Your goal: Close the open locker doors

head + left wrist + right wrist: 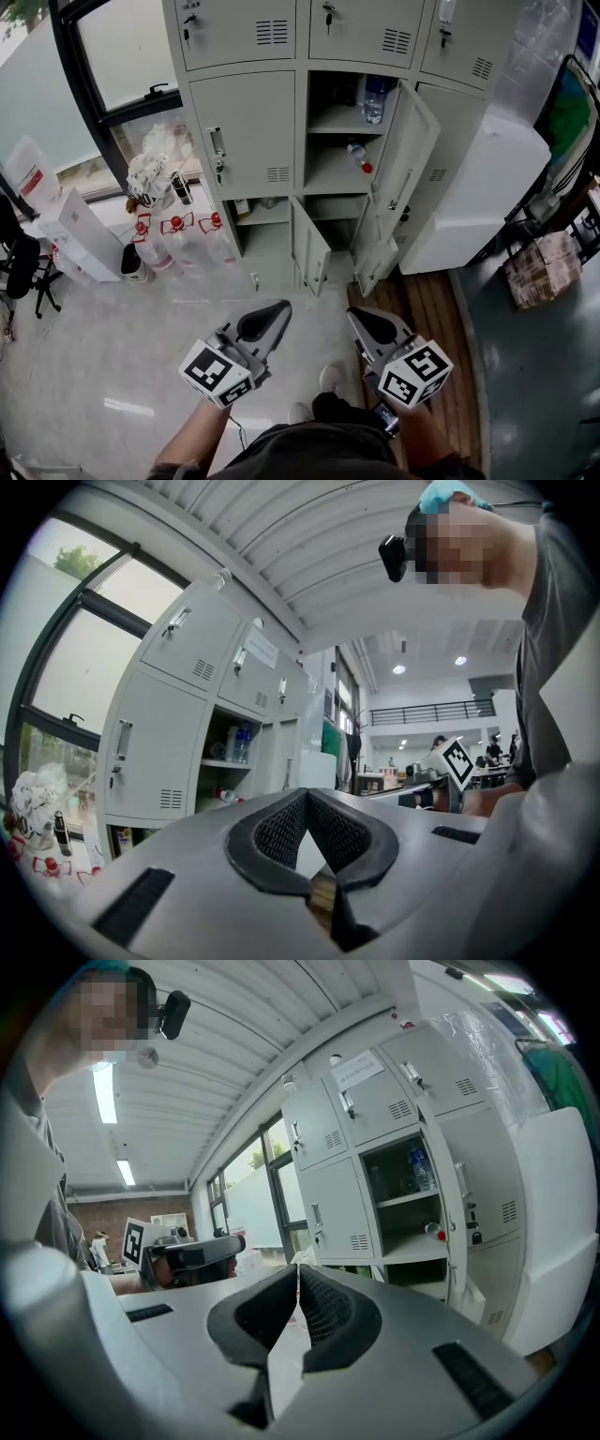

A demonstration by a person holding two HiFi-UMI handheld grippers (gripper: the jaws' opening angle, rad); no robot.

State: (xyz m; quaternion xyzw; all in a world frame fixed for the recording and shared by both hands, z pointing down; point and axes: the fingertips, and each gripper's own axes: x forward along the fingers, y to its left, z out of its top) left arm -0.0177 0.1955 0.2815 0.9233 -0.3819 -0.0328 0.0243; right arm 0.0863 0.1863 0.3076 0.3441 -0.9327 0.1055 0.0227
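The bank of grey lockers (244, 122) stands against the wall by the window. Three of its doors hang open, so the job does not look started. The tall middle door (410, 155) is swung out to the right and exposes two shelves. Beneath it, a lower left door (309, 248) and a lower right door (377, 264) stand out over the floor.

Inside the open compartment a water bottle (374, 98) stands upright on the upper shelf. A red-capped bottle (357, 156) lies on its side on the shelf below. Both sit back from the edge, so I judge that neither would block the door.

The left gripper (275, 311) and the right gripper (360, 320) are held low, close to the person's body and well apart from every door. They point toward the lockers, which reads as a ready stance before an approach. On each gripper the jaws are brought together with their tips meeting, and nothing lies between them or touches them. Closed jaws would suit pushing a door panel rather than grasping it.
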